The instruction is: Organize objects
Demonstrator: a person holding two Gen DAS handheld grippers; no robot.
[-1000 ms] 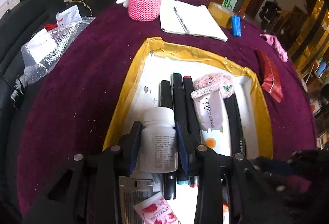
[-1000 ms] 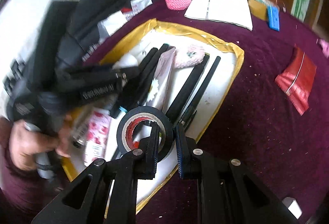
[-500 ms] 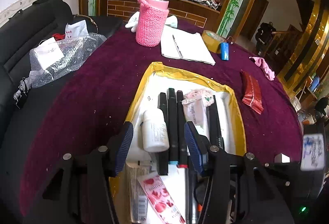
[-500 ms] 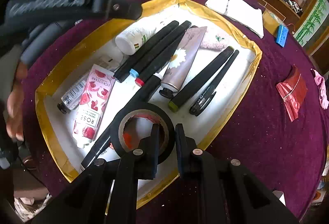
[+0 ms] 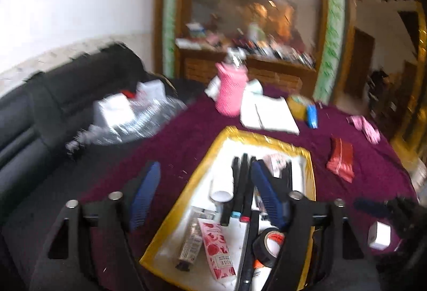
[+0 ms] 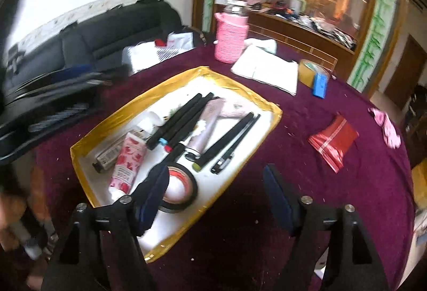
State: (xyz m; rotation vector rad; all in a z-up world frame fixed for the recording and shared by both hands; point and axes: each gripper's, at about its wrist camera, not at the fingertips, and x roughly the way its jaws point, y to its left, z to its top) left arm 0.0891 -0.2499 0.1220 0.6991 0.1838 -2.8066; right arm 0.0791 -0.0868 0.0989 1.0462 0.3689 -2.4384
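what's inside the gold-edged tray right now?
In the gold-edged tray: black tape roll, rose cream tube, dark markers, white bottle, pale tube. Right gripper's finger covers part of the roll.

I am looking into a lived-in home sitting room: a black sofa (image 6: 112, 32) is lining the tiled white wall at upper left, a cluttered wooden sideboard (image 6: 301, 24) is standing behind, and a plum-clothed bench (image 6: 333, 157) is carrying everyday household bits.

Bare purple cloth (image 6: 307, 171) right of the crowded tray (image 6: 272, 115); red pouch (image 6: 333, 140) beyond.
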